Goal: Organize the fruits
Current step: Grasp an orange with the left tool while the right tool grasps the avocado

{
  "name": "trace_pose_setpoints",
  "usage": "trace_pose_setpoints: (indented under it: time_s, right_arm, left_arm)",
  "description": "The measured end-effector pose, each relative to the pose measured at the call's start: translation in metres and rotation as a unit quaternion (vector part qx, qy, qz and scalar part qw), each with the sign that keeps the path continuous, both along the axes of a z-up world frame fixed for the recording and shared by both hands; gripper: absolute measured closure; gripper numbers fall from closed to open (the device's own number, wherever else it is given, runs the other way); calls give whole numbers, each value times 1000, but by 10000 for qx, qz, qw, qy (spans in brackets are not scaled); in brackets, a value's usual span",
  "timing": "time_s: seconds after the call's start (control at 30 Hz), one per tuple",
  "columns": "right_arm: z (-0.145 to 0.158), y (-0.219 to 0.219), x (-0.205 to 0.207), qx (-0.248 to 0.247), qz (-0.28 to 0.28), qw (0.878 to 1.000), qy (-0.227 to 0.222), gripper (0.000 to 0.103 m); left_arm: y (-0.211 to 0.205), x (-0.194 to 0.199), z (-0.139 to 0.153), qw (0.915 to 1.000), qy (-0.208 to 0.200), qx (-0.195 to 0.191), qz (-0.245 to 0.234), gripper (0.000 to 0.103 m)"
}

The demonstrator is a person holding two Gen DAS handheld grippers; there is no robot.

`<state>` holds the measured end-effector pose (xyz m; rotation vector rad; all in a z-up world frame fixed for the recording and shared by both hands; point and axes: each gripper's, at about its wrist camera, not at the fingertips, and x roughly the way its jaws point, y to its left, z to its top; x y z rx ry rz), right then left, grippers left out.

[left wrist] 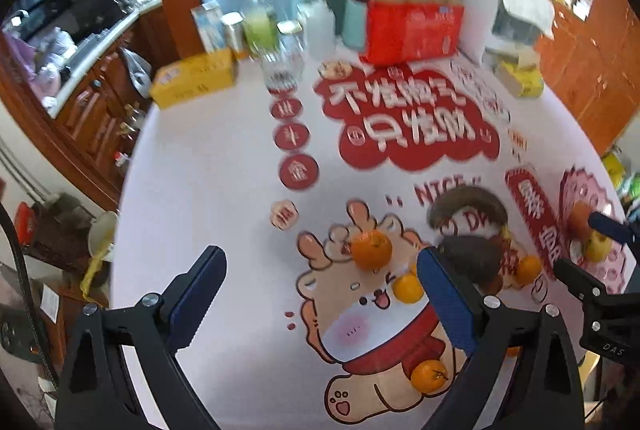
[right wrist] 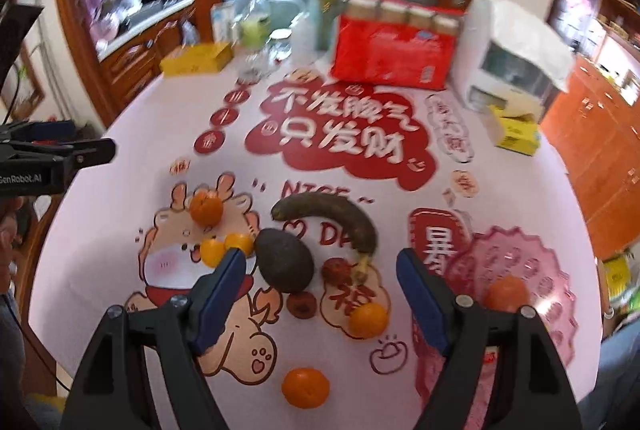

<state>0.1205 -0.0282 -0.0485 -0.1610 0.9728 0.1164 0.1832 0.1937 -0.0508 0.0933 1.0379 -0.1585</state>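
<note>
In the right wrist view a dark avocado (right wrist: 285, 260), a browned banana (right wrist: 336, 220), several tangerines (right wrist: 206, 208), (right wrist: 305, 387), (right wrist: 368, 320) and two small dark red fruits (right wrist: 335, 269) lie on the printed tablecloth. A pink scalloped plate (right wrist: 524, 262) at the right holds an orange fruit (right wrist: 507, 293). My right gripper (right wrist: 320, 290) is open above the fruits, empty. My left gripper (left wrist: 318, 294) is open and empty, hovering left of the avocado (left wrist: 472, 258), with a tangerine (left wrist: 371, 249) ahead. The right gripper's fingers (left wrist: 608, 224) show near the plate.
At the table's far side stand a red pack of bottles (right wrist: 394, 42), a white appliance (right wrist: 508, 62), yellow boxes (right wrist: 198, 59), (right wrist: 516, 132), a glass and bottles (left wrist: 280, 42). Wooden cabinets line both sides. The left gripper's body (right wrist: 52, 156) is at the left edge.
</note>
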Motion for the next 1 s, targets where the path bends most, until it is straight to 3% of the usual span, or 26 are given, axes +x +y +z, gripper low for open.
trace_pose_setpoints:
  time_s: [0.23, 0.4, 0.47, 0.63, 0.87, 0.93, 1.0]
  right_arm:
    - [-47, 12, 29, -286, 530, 9966, 553, 25]
    - [-73, 18, 44, -471, 839, 9917, 851, 25]
    - [-79, 21, 48, -539, 962, 9895, 929, 25]
    - [-97, 29, 54, -694, 1258, 9837, 1082, 25]
    - [-115, 34, 63, -759, 1380, 9800, 1215, 25]
    - [-118, 35, 64, -739, 1404, 9798, 1219, 26]
    - [-120, 36, 65, -676, 1425, 9796, 1242, 36]
  left_arm:
    - [-19, 23, -60, 9975, 634, -131, -285, 12]
    - [-28, 38, -84, 9951, 889, -269, -346, 14]
    - [-31, 43, -94, 9938, 1012, -292, -343, 19]
    - [-37, 53, -112, 9912, 1219, -390, -326, 22]
    - [-44, 60, -130, 9883, 1411, -485, -308, 35]
    - [-45, 61, -133, 9879, 1445, -493, -285, 39]
    - [-44, 63, -136, 9874, 1473, -529, -244, 44]
